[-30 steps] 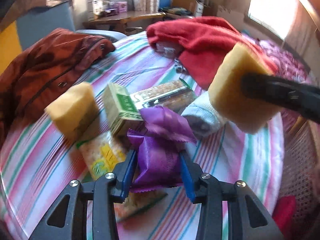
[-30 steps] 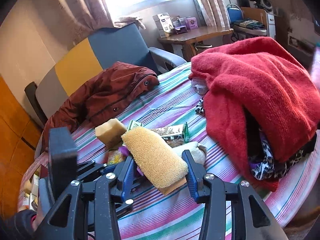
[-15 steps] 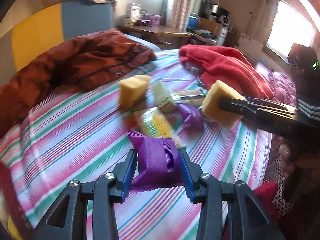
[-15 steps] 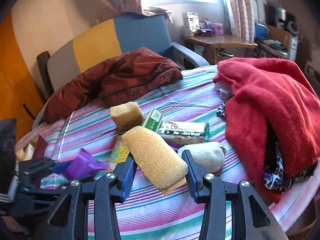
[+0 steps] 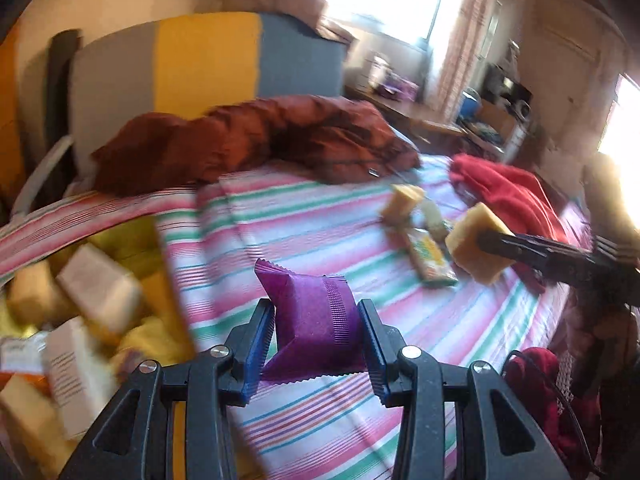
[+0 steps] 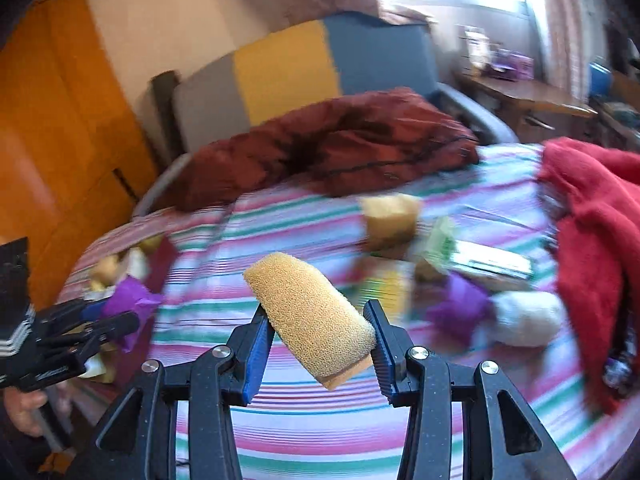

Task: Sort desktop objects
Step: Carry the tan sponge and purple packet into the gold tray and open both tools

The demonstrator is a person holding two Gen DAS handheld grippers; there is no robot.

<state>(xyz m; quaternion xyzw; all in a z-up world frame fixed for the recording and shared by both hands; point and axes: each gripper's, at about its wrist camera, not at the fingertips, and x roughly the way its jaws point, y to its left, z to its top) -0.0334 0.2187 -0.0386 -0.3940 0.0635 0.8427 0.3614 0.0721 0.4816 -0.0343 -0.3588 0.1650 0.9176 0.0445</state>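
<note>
Striped tablecloth [image 5: 320, 216] across mid-frame, brown jacket [image 5: 256, 140] above it, then left gripper [image 5: 316, 336] clamped on purple packet [image 5: 316, 332] at lower centre, right gripper [image 6: 318, 332] squeezing tan sponge [image 6: 312, 312] at lower centre.

Packets [image 5: 76, 332] at left edge motion-blurred, labels unreadable; items [image 6: 436, 256] beside red cloth [image 6: 592, 224] smeared, cloth cut off right.

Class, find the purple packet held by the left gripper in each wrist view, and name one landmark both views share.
Left wrist: purple packet bottom centre, clamped in the left gripper.
Right wrist: same packet at the left edge, in that gripper.
Shared landmark: brown jacket on the striped cloth.
</note>
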